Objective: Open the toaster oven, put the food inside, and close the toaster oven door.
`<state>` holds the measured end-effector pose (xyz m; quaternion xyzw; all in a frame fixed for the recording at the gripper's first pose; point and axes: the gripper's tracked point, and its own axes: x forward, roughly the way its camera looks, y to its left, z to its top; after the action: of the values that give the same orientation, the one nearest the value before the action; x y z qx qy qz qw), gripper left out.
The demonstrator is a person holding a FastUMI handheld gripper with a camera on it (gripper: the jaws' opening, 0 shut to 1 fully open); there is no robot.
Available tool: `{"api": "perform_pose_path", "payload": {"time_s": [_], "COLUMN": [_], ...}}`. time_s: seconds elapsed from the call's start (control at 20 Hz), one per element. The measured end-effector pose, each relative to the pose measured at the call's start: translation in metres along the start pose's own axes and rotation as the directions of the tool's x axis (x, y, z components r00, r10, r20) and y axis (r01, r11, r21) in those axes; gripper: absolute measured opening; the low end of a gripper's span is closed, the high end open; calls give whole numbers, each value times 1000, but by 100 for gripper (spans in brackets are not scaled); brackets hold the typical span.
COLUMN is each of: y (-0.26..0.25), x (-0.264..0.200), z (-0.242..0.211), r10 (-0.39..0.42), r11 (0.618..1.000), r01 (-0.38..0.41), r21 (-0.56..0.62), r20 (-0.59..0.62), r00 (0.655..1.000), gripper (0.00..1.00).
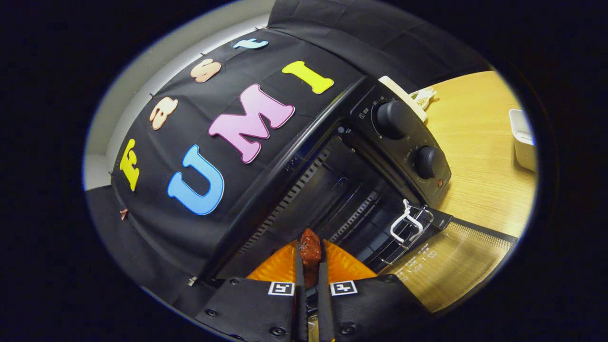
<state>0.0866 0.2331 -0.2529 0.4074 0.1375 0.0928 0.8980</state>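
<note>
While the tongs [310,256] sit close in front of the toaster oven [304,156], their two fingers are pulled in narrow and both press on one small piece of food [310,251] — a dark red-brown lump held right between the tips. There is one toaster oven, and its one door [446,263] hangs down open, lying flat toward the tabletop [479,156], with glass you can see the wood through. The inside of the oven is dark and looks roomy; a wire rack [380,237] sits low in it, and one white wire handle [406,223] rests on the rack near the door. The food is just in front of the open mouth, above the rack's near side, not yet set down. On the oven's front side there are two round black knobs [393,118], one after the other, and one tiny red light by the second knob. Past the oven the wooden tabletop has open room — one white box [522,140] sits far off near its edge, and something pale peeks out behind the oven.
</note>
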Motion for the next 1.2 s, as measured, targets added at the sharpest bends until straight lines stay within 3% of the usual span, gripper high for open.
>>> {"api": "perform_pose_path", "payload": {"time_s": [0.15,0.3,0.4,0.45,0.55,0.65,0.8,0.95,1.2], "y": [-7,-4,-6,-7,-4,-4,5,11,-10], "x": [1,-4,-7,-10,-17,-26,-48,-87,-162], "z": [1,10,17,17,11,10,13,8,-11], "r10": [-27,-17,-19,-23,-10,-27,-22,-26,-119], "r11": [994,981,965,957,940,898,824,810,722], "r01": [24,11,10,8,-25,-26,-50,-90,-118], "r21": [-104,-193,-261,-291,-340,-439,-565,-580,-681], "r20": [-28,-30,-32,-46,-100,-113,-119,-188,-291], "r00": [999,999,999,999,995,993,993,982,949], "gripper": [21,41,63,80,89,98,98,98,98]}}
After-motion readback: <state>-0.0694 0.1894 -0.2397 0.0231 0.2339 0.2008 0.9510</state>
